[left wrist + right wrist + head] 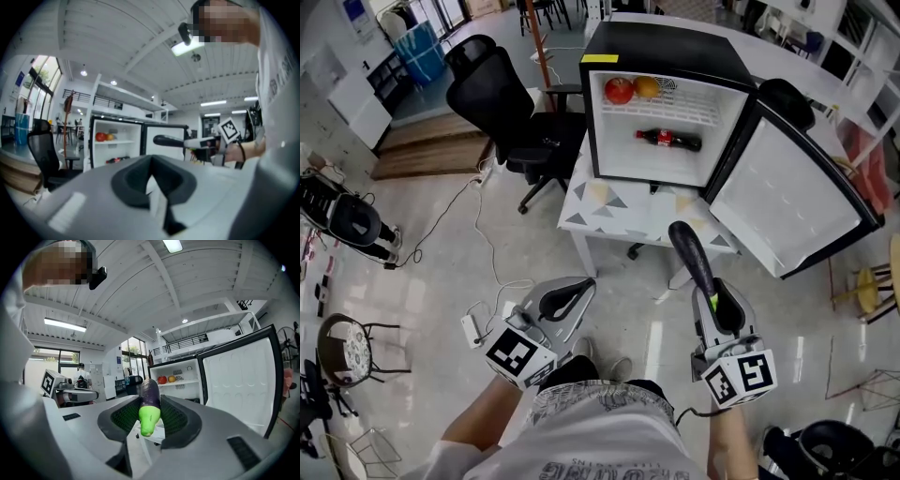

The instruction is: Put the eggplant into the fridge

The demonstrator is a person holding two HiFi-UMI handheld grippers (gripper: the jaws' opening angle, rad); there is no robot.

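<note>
two grippers are held out in front of the person, but only one is loaded. the right gripper (719, 302) is clenched on the green stem end of the eggplant (692, 255), and the dark purple body pokes forward past the jaws, toward the fridge (666, 47). the left gripper (567, 298) has its jaws pressed together on nothing.

the eggplant is still well short of the fridge, which sits on a low patterned table (609, 211) with its door (787, 197) swung wide to the right. i'd say the carry-in is the step now.

the grip is at one end only, so the long body could swing or droop. a slow, level approach with the purple tip leading looks wisest.

the upper shelf (698, 108) already holds a red fruit (619, 90) and an orange fruit (647, 87) at its left, so its right side looks like the free spot. below, a cola bottle (668, 140) lies on its side and could probably roll if nudged.

the eggplant should rest fully on a surface before the jaws let go, and the hand should keep clear of the door edge.
</note>
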